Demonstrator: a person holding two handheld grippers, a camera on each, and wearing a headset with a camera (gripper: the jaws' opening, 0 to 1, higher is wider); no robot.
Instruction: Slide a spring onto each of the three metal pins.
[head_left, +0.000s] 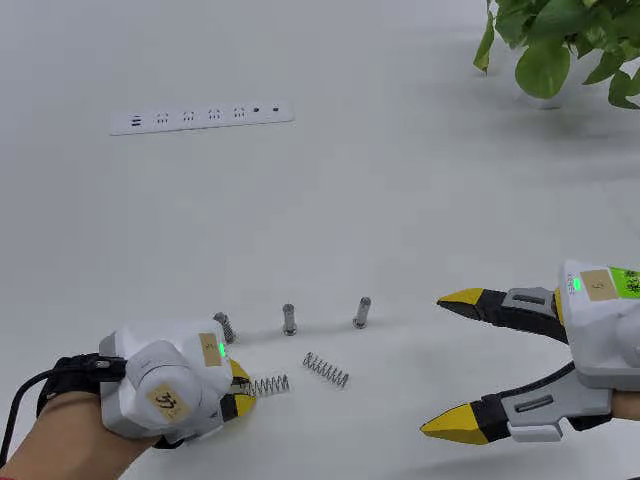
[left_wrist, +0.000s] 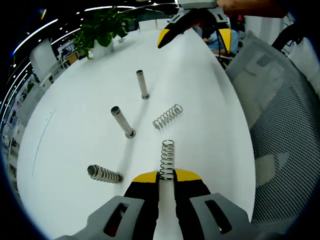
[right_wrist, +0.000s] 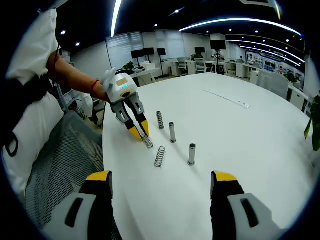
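- Table (head_left: 400, 200): smooth, matt white top.
- Each pin (head_left: 289, 319): polished metal, glossy.
- Each spring (head_left: 326, 370): bright, bare metal wire.
- Left gripper (left_wrist: 166, 176) and right gripper (right_wrist: 162, 176): matt grey and white plastic, with yellow-tipped jaws.
- Chair (left_wrist: 280, 100): grey woven mesh.
- Power strip (head_left: 200, 116): white plastic.

Nothing is reading clearly: a tan sticker (head_left: 170, 403) on the body of the left gripper (head_left: 243, 388) is showing a dark handwritten mark, perhaps two digits, too small and tilted to make out. On the body of the right gripper (head_left: 433, 365), a second tan sticker (head_left: 598, 285) is carrying a faint scrawl. A green label (head_left: 628, 282) beside it is bearing dark characters, and both are too small to read.
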